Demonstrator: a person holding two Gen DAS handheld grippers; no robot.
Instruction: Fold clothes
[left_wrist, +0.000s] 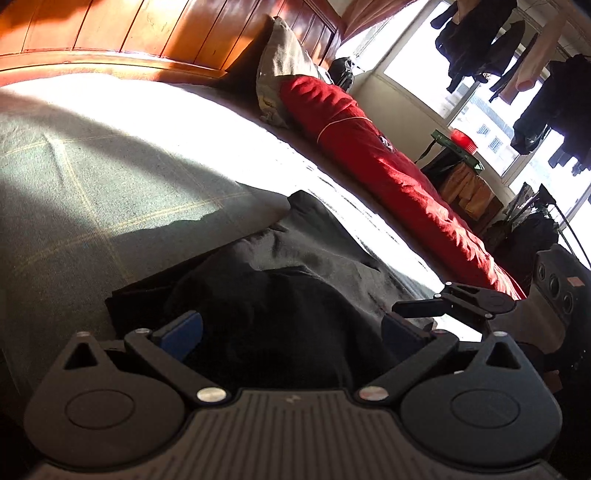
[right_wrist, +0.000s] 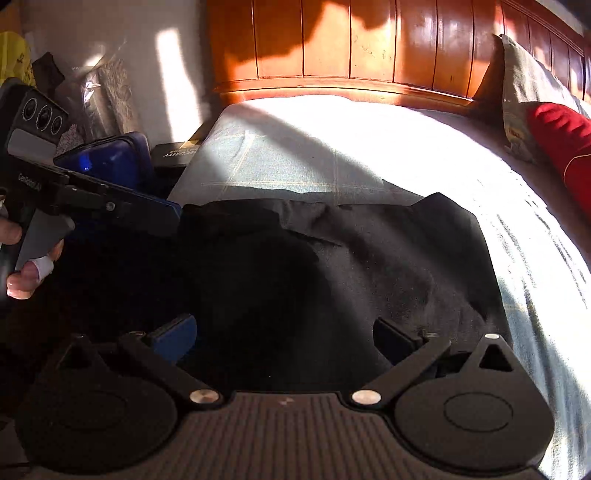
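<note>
Under both claws, dark garment (right_wrist: 388, 251) folds vanish in shadow.

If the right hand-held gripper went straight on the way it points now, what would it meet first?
Most likely the dark garment spread on the bed: it fills the space between and beyond the open right hand-held gripper. Depth is unclear.

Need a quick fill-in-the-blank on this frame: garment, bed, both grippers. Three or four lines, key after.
1. The dark garment lies on the ____.
2. Both the left gripper and the right gripper have their jaws ____.
3. The long bundle along the far side of the bed is ____ in colour.
4. The headboard is made of ____.

Missing words: bed; open; red; wood
</note>
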